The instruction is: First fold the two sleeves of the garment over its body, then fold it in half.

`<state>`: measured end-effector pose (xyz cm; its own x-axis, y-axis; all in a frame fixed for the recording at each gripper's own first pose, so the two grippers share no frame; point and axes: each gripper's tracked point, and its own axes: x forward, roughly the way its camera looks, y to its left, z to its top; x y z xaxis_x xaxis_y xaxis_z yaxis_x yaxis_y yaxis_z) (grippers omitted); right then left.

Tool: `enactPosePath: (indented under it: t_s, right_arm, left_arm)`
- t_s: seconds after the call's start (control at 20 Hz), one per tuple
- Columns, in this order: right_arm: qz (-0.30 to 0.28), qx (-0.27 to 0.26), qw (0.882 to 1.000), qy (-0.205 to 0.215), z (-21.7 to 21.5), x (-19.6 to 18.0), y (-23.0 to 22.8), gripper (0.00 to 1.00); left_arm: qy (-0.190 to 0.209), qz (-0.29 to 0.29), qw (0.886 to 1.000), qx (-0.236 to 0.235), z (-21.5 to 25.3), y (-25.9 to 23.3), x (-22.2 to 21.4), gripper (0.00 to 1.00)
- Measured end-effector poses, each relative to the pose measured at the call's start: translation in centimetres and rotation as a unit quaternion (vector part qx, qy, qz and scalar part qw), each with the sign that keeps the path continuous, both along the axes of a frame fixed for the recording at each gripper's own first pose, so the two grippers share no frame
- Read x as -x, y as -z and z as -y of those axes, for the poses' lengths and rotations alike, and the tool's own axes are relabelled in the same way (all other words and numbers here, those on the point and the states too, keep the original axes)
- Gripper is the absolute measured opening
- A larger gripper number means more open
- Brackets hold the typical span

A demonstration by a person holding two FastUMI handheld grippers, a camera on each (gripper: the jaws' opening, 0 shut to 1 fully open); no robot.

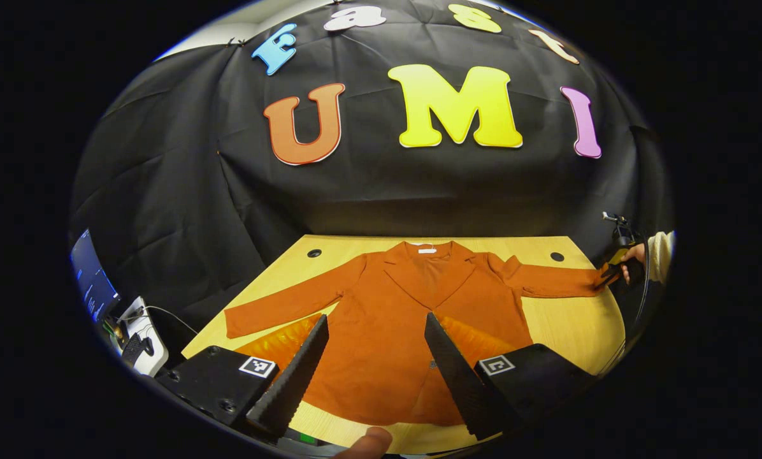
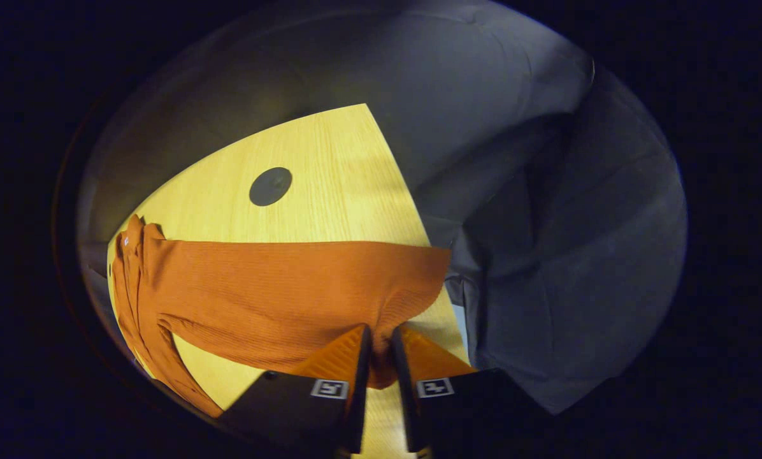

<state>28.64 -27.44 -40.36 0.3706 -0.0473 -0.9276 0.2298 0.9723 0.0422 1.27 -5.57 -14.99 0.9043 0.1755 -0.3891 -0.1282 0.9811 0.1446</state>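
I see the garment (image 1: 406, 319) flat, collar toward the far wall, sleeves spread sideways, under my spread left gripper (image 1: 374, 331), its sleeve cuff (image 2: 381, 357) pinched by my right gripper (image 2: 381, 341).

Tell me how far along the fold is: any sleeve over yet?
Nothing is folded yet: the orange garment lies flat on the table, both sleeves out. In hand: the right gripper is shut on the right sleeve cuff. The left gripper hovers open. Left: both sleeves, then the half fold.
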Motion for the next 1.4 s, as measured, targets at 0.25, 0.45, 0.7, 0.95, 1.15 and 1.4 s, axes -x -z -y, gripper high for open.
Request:
enactPosePath:
  t_s: [0.25,0.45,0.7,0.95,1.15,1.4]
  right_arm:
    - [0.004,0.003,1.0,-0.009,-1.3,0.4,-2.0,0.12]
    - [0.026,0.018,0.999,-0.023,-2.6,0.4,-4.8,0.1]
    - [0.072,0.023,0.996,-0.046,-8.1,-0.6,-9.5,0.12]
    - [0.123,-0.023,0.988,-0.09,-19.6,-2.6,-14.4,0.12]
    - [0.135,-0.046,0.982,-0.127,-28.4,-3.6,-15.8,0.12]
    - [0.139,-0.049,0.973,-0.175,-38.8,-3.6,-16.0,0.12]
  left_arm:
    - [0.011,0.009,1.0,-0.007,-1.0,-0.6,0.1,0.99]
    - [0.021,0.015,1.0,-0.007,-2.5,-1.0,0.1,0.99]
    - [0.039,0.017,0.999,0.009,-4.3,-1.5,-0.4,1.0]
    - [0.049,0.014,0.999,0.019,-7.0,-1.4,-0.8,0.99]
    - [0.047,0.017,0.999,0.004,-10.8,-2.0,-0.7,0.99]
    - [0.039,0.024,0.999,0.0,-15.4,-1.7,-0.9,0.99]
